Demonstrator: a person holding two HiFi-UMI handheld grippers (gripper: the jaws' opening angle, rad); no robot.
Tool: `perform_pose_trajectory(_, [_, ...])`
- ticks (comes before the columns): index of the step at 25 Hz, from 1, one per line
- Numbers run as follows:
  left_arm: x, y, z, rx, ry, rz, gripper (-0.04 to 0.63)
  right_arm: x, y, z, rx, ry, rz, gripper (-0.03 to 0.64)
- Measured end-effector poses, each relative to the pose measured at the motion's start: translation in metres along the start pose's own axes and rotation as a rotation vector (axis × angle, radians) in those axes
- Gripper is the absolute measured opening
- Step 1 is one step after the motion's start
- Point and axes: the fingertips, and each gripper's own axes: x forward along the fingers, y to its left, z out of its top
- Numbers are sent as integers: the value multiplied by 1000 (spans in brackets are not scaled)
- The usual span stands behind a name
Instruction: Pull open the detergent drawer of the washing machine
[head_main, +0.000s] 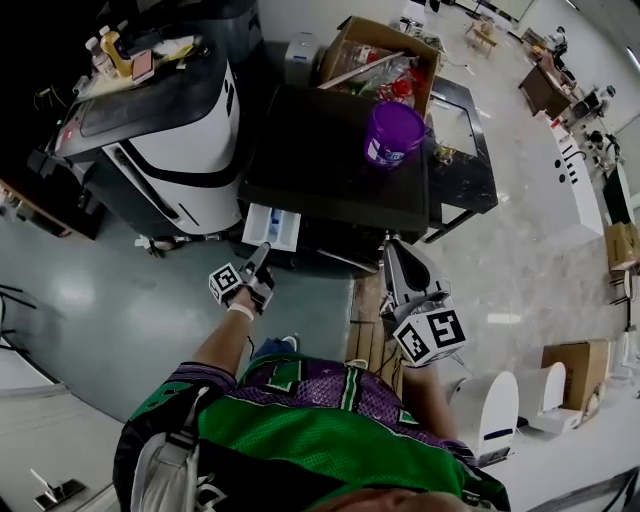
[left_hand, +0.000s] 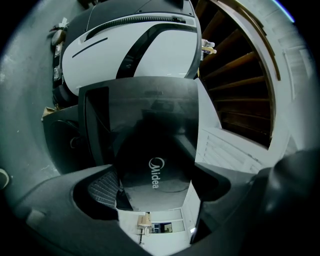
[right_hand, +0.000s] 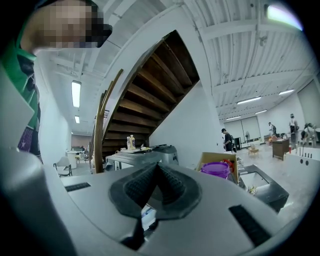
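The black washing machine (head_main: 330, 150) stands in the middle of the head view, and its white detergent drawer (head_main: 272, 227) sticks out of the front at the left. My left gripper (head_main: 260, 255) is right at the drawer's front end. In the left gripper view its jaws stand apart, open (left_hand: 157, 185), with the pulled-out drawer (left_hand: 160, 225) showing between them below the round Midea door (left_hand: 152, 170). My right gripper (head_main: 392, 248) hangs in front of the machine's right half. It is shut (right_hand: 155, 175), the ribbed pads meeting with nothing between them.
A purple tub (head_main: 393, 132) sits on the washer's top, with a cardboard box (head_main: 385, 60) behind it. A white-and-black appliance (head_main: 170, 140) stands close on the left. Wooden stairs (left_hand: 240, 75) rise beside the machines. A person (right_hand: 227, 140) stands far off in the hall.
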Motion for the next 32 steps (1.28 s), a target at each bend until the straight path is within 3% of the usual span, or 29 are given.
perform_pose_trajectory(17, [-20, 6, -8, 13, 86, 34, 437, 17, 19, 5, 26, -37, -6, 2])
perform_pose_trajectory(26, [-35, -2, -15, 152, 236, 63, 439, 29, 33, 8, 23, -48, 1, 2])
perform_pose_trajectory(32, [-63, -12, -1, 311, 286, 114, 437, 39, 42, 9, 19, -57, 7, 2])
